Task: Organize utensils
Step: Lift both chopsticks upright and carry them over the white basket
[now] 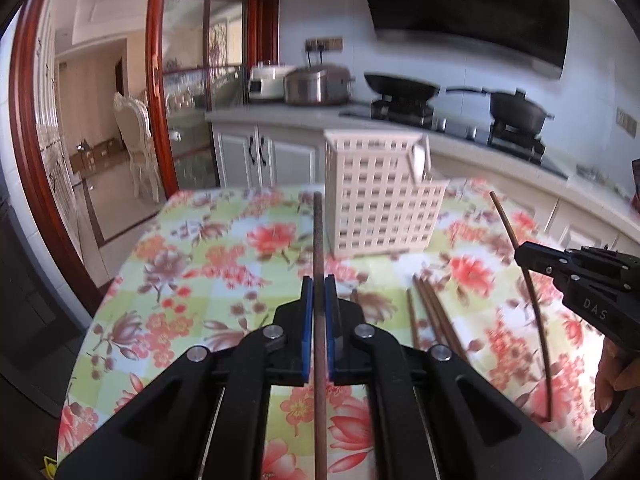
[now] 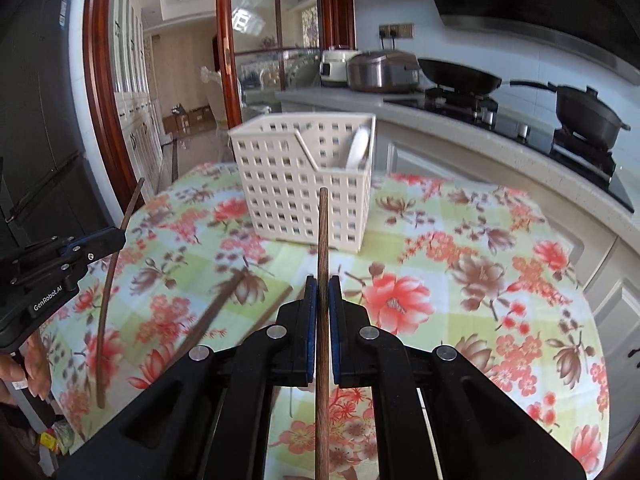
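While each gripper clamps chopstick, right gripper (image 1: 520, 254) reads "DAS", left gripper (image 2: 120, 236) "GenRobot.AI".

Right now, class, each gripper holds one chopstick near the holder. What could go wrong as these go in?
1. Each long brown wooden chopstick is pinched at a single spot, so it may pivot or slip between the fingers.
2. A tip may strike the wall of the white perforated plastic utensil holder and push it across the floral tablecloth.
3. The left gripper and right gripper are close together; their chopsticks may clash at the holder.
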